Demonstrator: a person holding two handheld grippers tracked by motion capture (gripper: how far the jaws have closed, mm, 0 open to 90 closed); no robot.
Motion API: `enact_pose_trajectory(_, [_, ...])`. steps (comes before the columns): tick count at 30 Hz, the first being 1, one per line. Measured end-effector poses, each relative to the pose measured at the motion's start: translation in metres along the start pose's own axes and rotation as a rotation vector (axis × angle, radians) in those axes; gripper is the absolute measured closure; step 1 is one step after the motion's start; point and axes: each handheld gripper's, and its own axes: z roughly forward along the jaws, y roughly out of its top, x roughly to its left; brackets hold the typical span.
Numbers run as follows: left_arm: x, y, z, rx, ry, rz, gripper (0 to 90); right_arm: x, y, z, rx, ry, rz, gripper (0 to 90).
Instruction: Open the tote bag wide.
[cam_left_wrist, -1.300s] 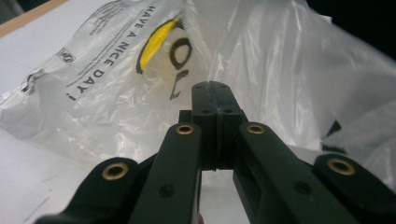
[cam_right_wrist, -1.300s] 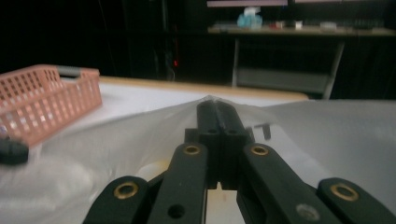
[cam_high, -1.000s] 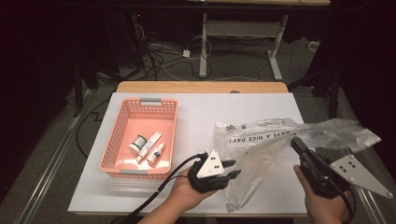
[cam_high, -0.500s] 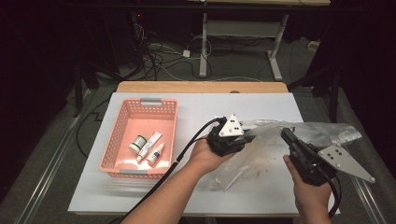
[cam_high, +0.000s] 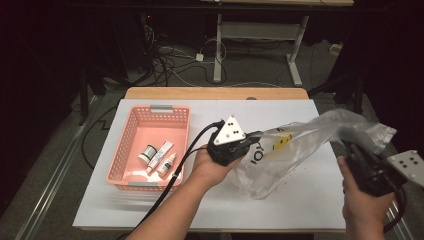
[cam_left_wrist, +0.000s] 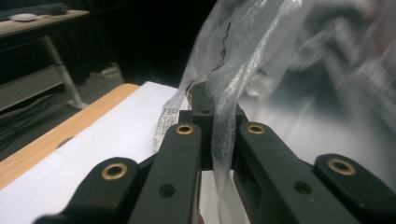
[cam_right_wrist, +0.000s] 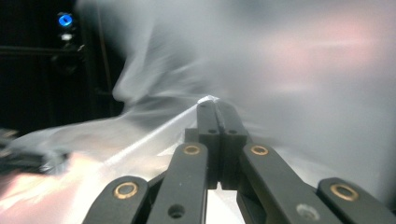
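A clear plastic bag is held stretched above the white table, right of the pink basket. The bag's near edge is pinched by the left gripper, whose jaws have just been closing with the film between them; in the left gripper view the film is seen clamped between the two black jaws. The bag's far-right end is clamped by the right gripper; in the right gripper view its jaws are pressed together on a fold of plastic. The bag's lower bulge sags to the table right of the basket; whether it touches cannot be told. Black print and a yellow mark are visible on the bag. Inside the basket lie a small round container, a tube and a small dropper bottle, side by side.
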Motion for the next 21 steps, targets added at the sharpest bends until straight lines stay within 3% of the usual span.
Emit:
enact_pose_trajectory(4, [0.007, -0.004, -0.009, 0.002, 0.046, -0.030, 88.0, -0.017, 0.014, 0.002, -0.007, -0.046, -0.006, 90.0])
enact_pose_trajectory(5, [0.010, -0.006, -0.012, 0.004, 0.070, -0.045, 88.0, -0.017, 0.014, 0.002, -0.007, -0.046, -0.006, 90.0])
enact_pose_trajectory(7, [0.014, -0.018, -0.016, 0.027, 0.119, -0.076, 88.0, -0.030, 0.016, 0.009, 0.013, -0.084, -0.003, 90.0])
enact_pose_trajectory(10, [0.015, -0.028, -0.013, 0.057, 0.127, -0.092, 87.9, -0.038, 0.007, 0.019, 0.060, -0.095, 0.002, 90.0])
enact_pose_trajectory(11, [0.013, -0.045, -0.005, 0.108, 0.131, -0.103, 87.9, -0.039, -0.001, 0.025, 0.093, -0.090, 0.002, 90.0])
enact_pose_trajectory(13, [0.010, -0.053, -0.001, 0.131, 0.130, -0.105, 88.0, -0.039, -0.009, 0.030, 0.122, -0.082, 0.000, 90.0])
enact_pose_trajectory(14, [0.007, -0.069, 0.008, 0.167, 0.118, -0.122, 87.9, -0.037, -0.027, 0.039, 0.177, -0.065, 0.008, 90.0])
enact_pose_trajectory(15, [0.007, -0.069, 0.008, 0.167, 0.118, -0.122, 87.9, -0.037, -0.027, 0.039, 0.177, -0.065, 0.008, 90.0])
enact_pose_trajectory(16, [0.004, -0.082, 0.014, 0.192, 0.106, -0.138, 87.9, -0.033, -0.045, 0.047, 0.226, -0.048, 0.023, 90.0])
enact_pose_trajectory(21, [-0.007, -0.109, 0.031, 0.248, 0.065, -0.138, 87.8, -0.025, -0.082, 0.060, 0.321, -0.025, 0.030, 90.0])
